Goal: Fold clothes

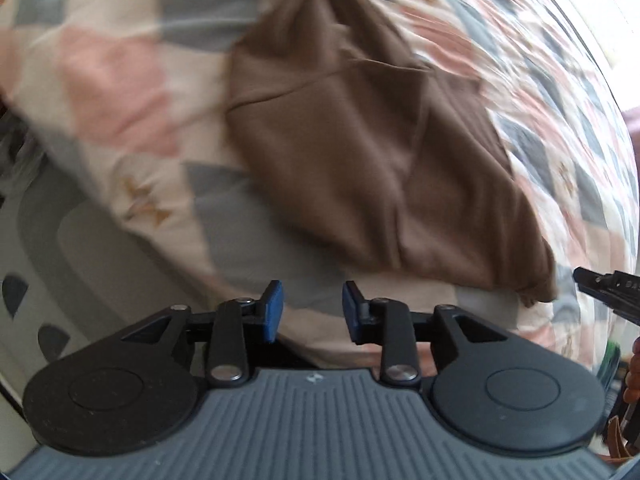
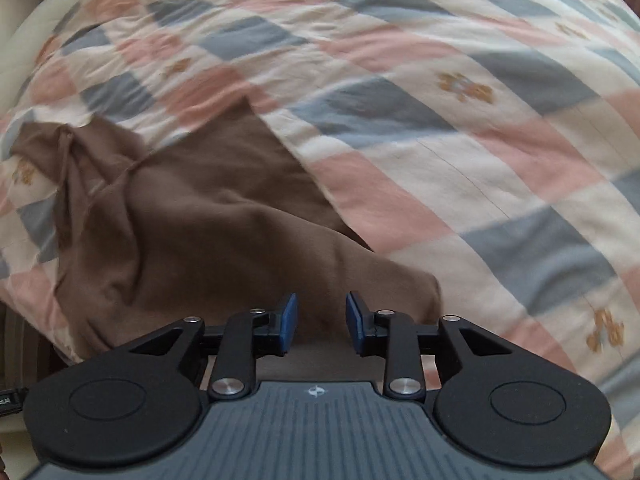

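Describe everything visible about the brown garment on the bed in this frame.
The brown garment is a plain, soft knit-looking piece, crumpled and only partly spread, with seams and loose folds across it. It lies on the checked pink, grey and cream quilt, near the bed's edge. One narrower part trails off to a bunched end. Nothing grips it: the left gripper and right gripper are both open, just short of its near edge.

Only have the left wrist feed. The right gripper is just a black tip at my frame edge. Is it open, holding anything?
Observer: The right gripper is open, with nothing clamped between its blue pads.
Operator: Where's the garment relative to it?
Observer: The crumpled brown knit garment lies just ahead of it and stretches away to its left.
Operator: What's on its right side?
Observer: Only the pink, grey and cream checked quilt.
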{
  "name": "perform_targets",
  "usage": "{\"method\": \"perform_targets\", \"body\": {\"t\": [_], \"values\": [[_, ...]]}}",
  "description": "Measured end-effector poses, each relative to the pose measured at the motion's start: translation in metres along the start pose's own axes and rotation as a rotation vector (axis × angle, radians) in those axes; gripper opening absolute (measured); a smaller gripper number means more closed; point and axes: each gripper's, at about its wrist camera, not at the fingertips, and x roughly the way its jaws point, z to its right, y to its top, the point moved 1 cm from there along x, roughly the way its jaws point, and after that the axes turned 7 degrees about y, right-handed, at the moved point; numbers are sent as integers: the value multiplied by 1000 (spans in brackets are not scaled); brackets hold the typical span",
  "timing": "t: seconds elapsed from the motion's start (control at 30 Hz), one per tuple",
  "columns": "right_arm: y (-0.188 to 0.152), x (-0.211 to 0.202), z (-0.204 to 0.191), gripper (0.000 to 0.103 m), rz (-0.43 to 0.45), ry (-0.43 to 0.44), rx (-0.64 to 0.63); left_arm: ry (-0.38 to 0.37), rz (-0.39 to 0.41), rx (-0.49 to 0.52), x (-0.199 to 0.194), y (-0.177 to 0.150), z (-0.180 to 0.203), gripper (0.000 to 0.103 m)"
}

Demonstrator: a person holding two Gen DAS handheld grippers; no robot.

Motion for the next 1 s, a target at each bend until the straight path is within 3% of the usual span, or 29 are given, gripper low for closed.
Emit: {"method": "perform_targets", "body": {"t": [0.13,0.3,0.47,0.63,0.9,0.93,0.97,1.0], "values": [[25,8,-41,44,-8,94,-135,-22,2,-114,3,-4,-26,31],[58,39,-107,49,-85,202,-297,-65,16,-229,15,5,-50,35],[84,84,-170,56,-156,300,-398,-159,22,-394,32,26,-75,43],[102,139,-237,73,-203,367,-517,-226,-1,-409,59,46,-73,54],[123,230,-300,73,-277,394,-599,-267,-80,-460,102,49,-72,51],[124,236,-302,67,-283,404,-595,-274,-76,-467,104,49,-72,42],[123,239,-303,52,-287,429,-595,-284,-72,-470,104,49,-72,33],[122,240,-303,5,-289,461,-597,-298,-68,-469,104,49,-72,13]]}}
